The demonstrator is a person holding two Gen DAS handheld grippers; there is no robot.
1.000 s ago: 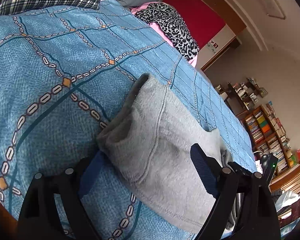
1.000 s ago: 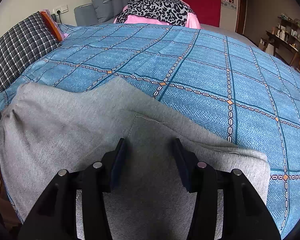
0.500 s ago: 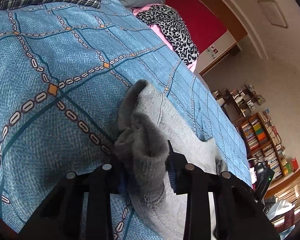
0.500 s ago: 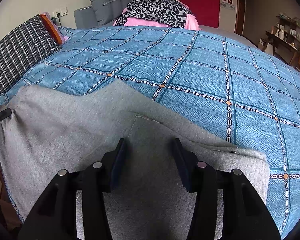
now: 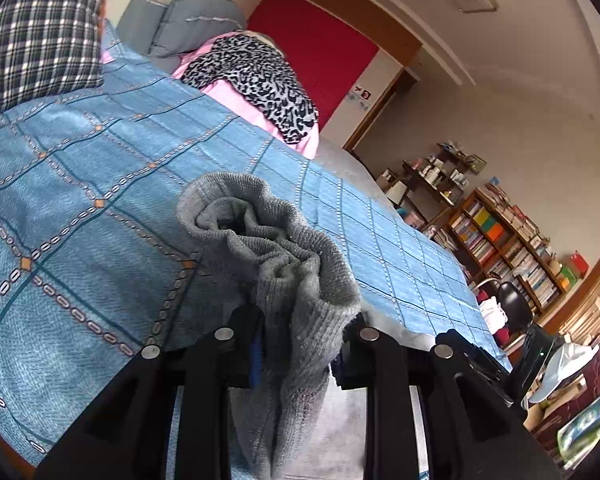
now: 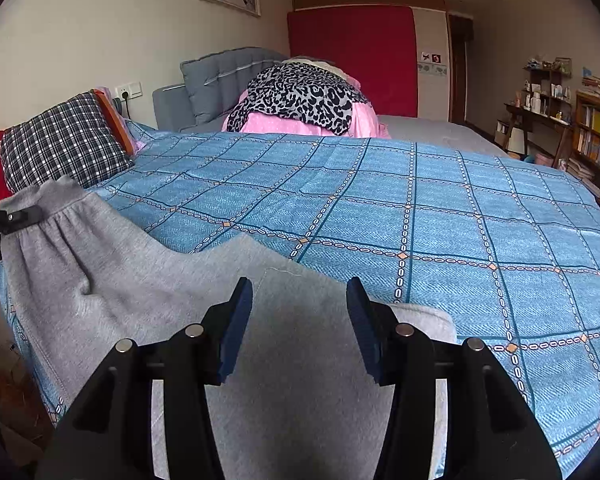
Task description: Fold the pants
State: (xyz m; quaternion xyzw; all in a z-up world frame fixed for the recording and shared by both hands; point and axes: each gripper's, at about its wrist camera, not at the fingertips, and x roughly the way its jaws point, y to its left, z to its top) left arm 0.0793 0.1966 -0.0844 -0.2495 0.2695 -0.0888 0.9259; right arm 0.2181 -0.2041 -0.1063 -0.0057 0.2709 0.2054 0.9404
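Grey sweatpants (image 6: 140, 280) lie across the near edge of a blue patterned bedspread (image 6: 460, 220). My left gripper (image 5: 300, 344) is shut on their bunched waistband (image 5: 292, 264) and holds it up off the bed. In the right wrist view that gripper (image 6: 16, 216) shows at the far left, with the gathered waistband raised there. My right gripper (image 6: 300, 320) hovers over the other end of the pants. Its jaws stand apart, and smooth grey cloth lies flat under and between them.
A checked pillow (image 6: 60, 148) sits at the bed's left end. A leopard-print cloth (image 6: 300, 92) on pink bedding lies at the far side. Bookshelves (image 5: 500, 248) and a black chair (image 5: 512, 308) stand beyond the bed's right side.
The left jaws closed on the waistband, bunched it and lifted it off the bed. The right gripper rose and tilted up, its jaws unchanged.
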